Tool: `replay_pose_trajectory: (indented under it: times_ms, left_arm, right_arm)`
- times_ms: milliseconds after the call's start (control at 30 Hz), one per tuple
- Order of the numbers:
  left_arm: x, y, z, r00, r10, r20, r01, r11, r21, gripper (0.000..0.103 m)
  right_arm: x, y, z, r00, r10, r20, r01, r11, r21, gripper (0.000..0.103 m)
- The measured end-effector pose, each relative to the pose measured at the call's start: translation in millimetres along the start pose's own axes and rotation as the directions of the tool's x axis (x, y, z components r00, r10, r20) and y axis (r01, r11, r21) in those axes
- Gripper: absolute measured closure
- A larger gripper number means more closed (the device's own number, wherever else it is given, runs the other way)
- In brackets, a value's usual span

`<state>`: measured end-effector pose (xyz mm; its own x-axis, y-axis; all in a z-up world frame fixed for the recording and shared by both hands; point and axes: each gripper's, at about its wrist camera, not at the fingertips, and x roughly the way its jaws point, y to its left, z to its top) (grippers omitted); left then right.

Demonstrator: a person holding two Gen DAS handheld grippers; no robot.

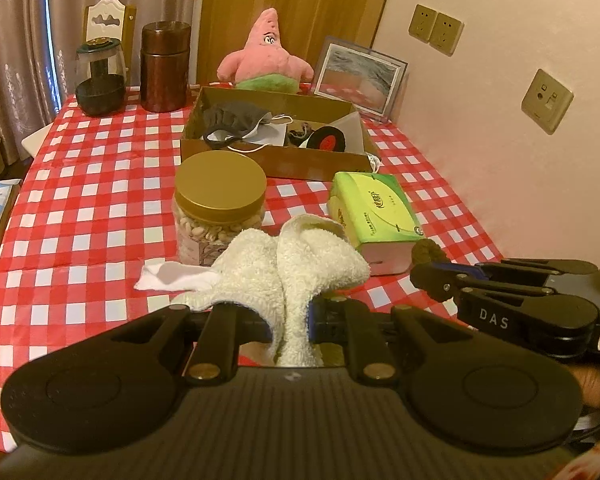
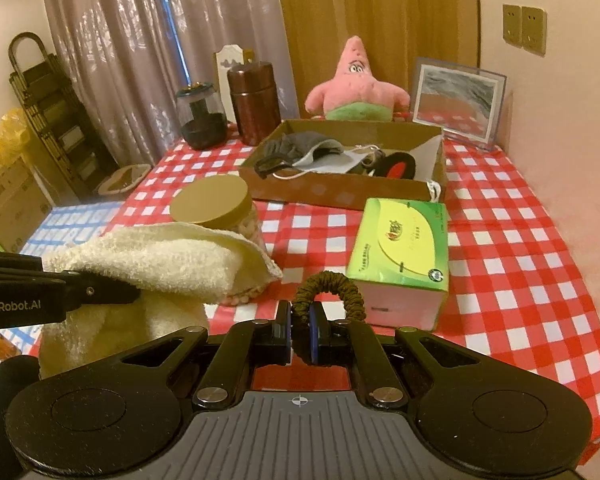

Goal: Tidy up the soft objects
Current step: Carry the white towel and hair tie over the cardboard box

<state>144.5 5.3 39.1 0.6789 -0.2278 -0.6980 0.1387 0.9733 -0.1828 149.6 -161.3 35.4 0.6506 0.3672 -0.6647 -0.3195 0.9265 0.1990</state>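
My left gripper is shut on a white fluffy towel, which bunches above its jaws and hangs over the checked table. The same towel shows at the left of the right wrist view, pinched by the left gripper. My right gripper is shut on a dark olive hair scrunchie, whose loop arches above the blue pads. In the left wrist view that right gripper holds the scrunchie at the right. A brown cardboard box farther back holds a grey mask and a black-and-red soft item.
A nut jar with a gold lid and a green tissue box stand between my grippers and the cardboard box. A pink star plush, a picture frame, a brown canister and a glass jar line the far edge.
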Motion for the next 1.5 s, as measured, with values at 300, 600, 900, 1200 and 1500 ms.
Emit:
replay_pose_trajectory:
  times_ms: [300, 600, 900, 1200, 1500]
  left_arm:
    - [3, -5, 6, 1.000, -0.005, 0.007, 0.005, 1.000, 0.008, 0.090]
    - [5, -8, 15, 1.000, -0.009, 0.019, 0.009, 1.000, 0.020, 0.090]
    - [8, -13, 26, 0.999, -0.015, 0.031, 0.014, 0.999, 0.041, 0.090]
    - [12, -19, 39, 0.999, -0.018, 0.041, 0.015, 0.998, 0.062, 0.090]
    - [20, -21, 55, 0.999, -0.025, 0.046, 0.021, 0.997, 0.079, 0.090]
  right_arm:
    - [-3, -8, 3, 0.999, -0.033, -0.018, 0.033, 0.999, 0.001, 0.094]
    - [-5, -16, 6, 0.998, -0.066, -0.021, 0.066, 0.998, 0.006, 0.094]
    - [-9, -27, 12, 0.995, -0.094, -0.015, 0.094, 0.995, 0.013, 0.094]
    - [-11, -35, 21, 0.994, -0.107, -0.003, 0.107, 0.994, 0.016, 0.094]
    - [-9, -44, 30, 0.993, -0.115, 0.002, 0.115, 0.993, 0.015, 0.094]
